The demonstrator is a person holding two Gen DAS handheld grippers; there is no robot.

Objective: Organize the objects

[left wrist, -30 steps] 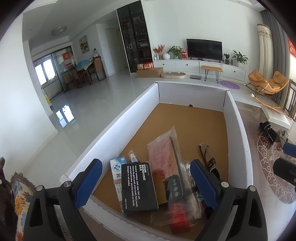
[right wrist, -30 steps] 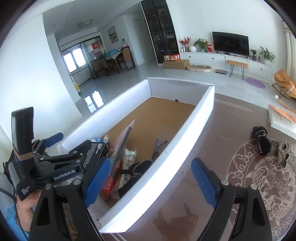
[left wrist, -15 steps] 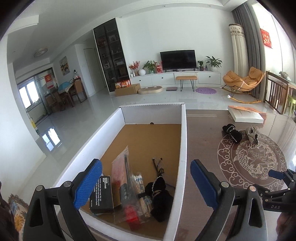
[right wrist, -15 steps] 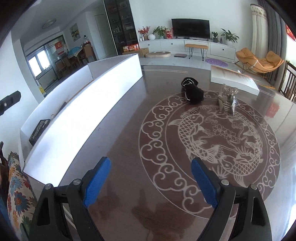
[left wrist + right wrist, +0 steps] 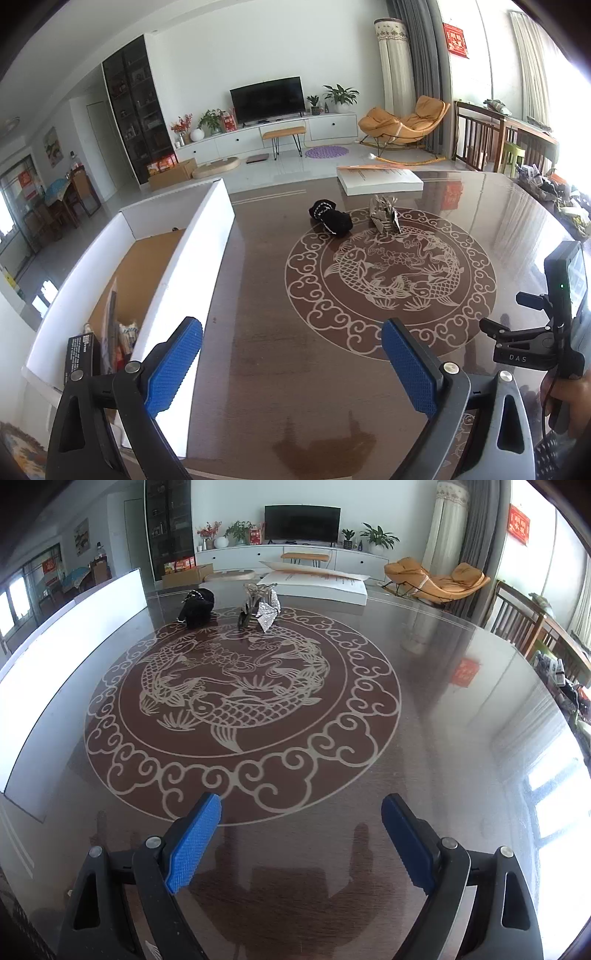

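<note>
Your left gripper (image 5: 291,354) hovers low over the dark bench (image 5: 295,387), level and aimed toward the far end, its blue fingers (image 5: 173,363) spread wide and empty. Your right gripper (image 5: 301,836) sits in the same pose over the near rim of the fish medallion (image 5: 240,698), fingers (image 5: 194,843) released, nothing between them.

Two loose things wait on the bench at the medallion's far edge: one black bundle (image 5: 330,219), lying with its long axis slanting from far left to near right, and one crumpled silver piece (image 5: 385,217) just beside it on the right, standing upright, the two apart.

One white-walled tray (image 5: 192,280) runs lengthwise along the left edge of the bench. In its near end you can see one black box (image 5: 83,356) on edge and a clear bag (image 5: 110,317) leaning next to it; other items there are too hidden to count.
</note>
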